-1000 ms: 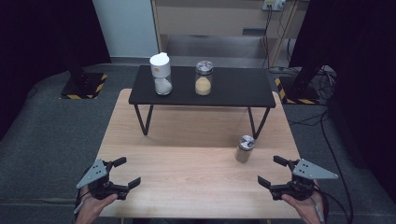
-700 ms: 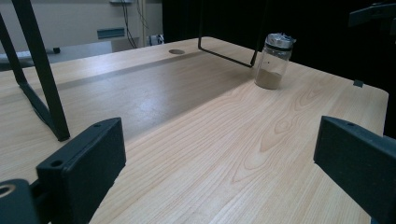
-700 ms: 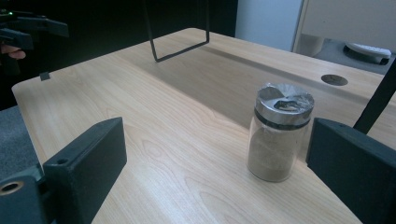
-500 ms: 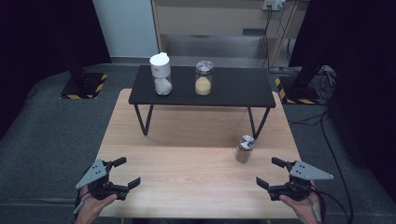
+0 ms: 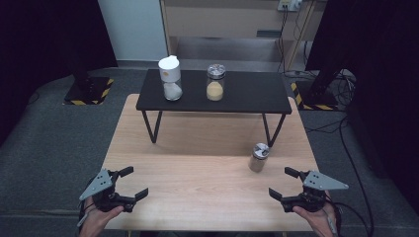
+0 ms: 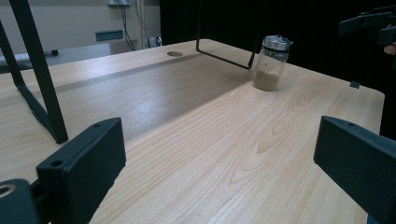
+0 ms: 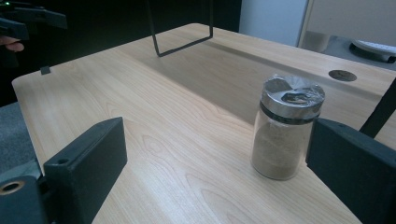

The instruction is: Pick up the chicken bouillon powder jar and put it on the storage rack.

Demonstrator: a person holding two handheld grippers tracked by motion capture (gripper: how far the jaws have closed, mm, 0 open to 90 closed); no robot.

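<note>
Glass spice jar [image 5: 259,157] with a metal cap, part-filled with brown powder, stands upright on the wooden table [image 5: 197,173] at the right, near the black shelf's [image 5: 247,94] right leg. Right gripper [image 5: 289,186], jaws wide and holding nothing, sits just near-right of it. Left gripper [image 5: 131,183], likewise wide and unladen, at the near-left corner, well apart.
</note>
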